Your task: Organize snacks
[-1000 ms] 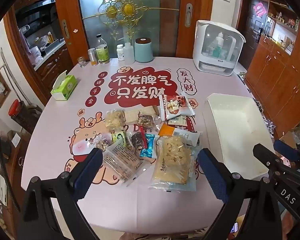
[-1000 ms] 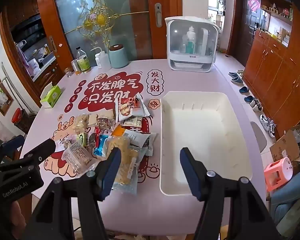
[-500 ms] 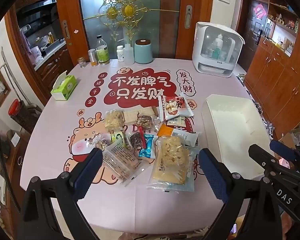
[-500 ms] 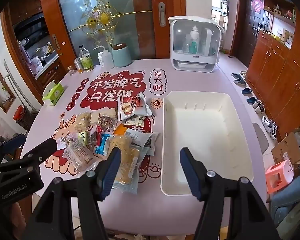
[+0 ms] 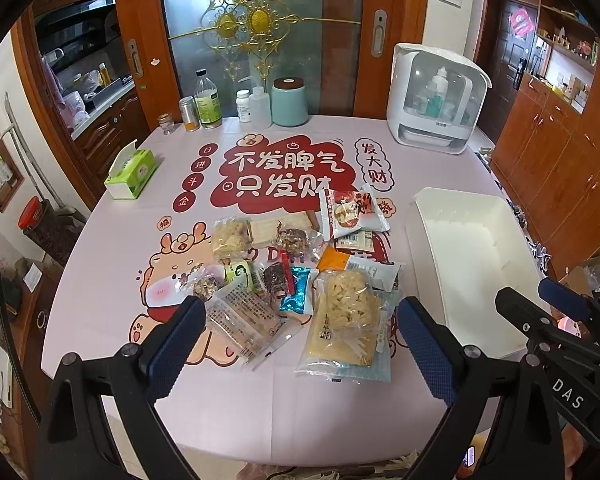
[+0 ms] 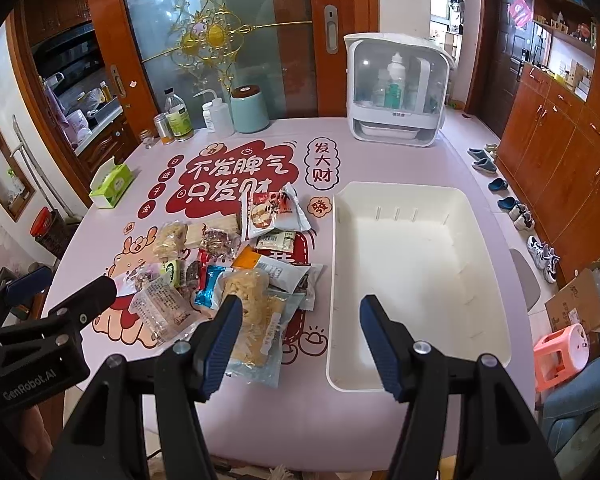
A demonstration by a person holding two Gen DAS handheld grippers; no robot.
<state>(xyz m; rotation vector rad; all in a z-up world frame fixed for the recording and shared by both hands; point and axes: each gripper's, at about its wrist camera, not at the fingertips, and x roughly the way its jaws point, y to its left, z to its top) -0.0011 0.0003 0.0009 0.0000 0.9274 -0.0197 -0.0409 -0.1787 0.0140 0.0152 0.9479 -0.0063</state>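
Observation:
A pile of snack packets lies mid-table: a large yellow chip bag (image 5: 346, 320), a clear cracker pack (image 5: 242, 318), a red-and-white packet (image 5: 350, 214) and a blue candy (image 5: 298, 290). An empty white bin (image 5: 466, 256) stands to the right of the pile; it also shows in the right wrist view (image 6: 412, 272). My left gripper (image 5: 300, 344) is open and empty, above the near edge of the pile. My right gripper (image 6: 300, 336) is open and empty, between the chip bag (image 6: 256, 308) and the bin.
A green tissue box (image 5: 132, 168) sits at the table's left. Bottles (image 5: 208, 100), a teal canister (image 5: 290, 102) and a white appliance (image 5: 436, 98) stand along the far edge. A pink stool (image 6: 562, 354) and a cardboard box (image 6: 580, 304) are on the floor at the right.
Both grippers have moved slightly forward toward the table; the pile and bin look a little closer. Nothing on the table has moved.

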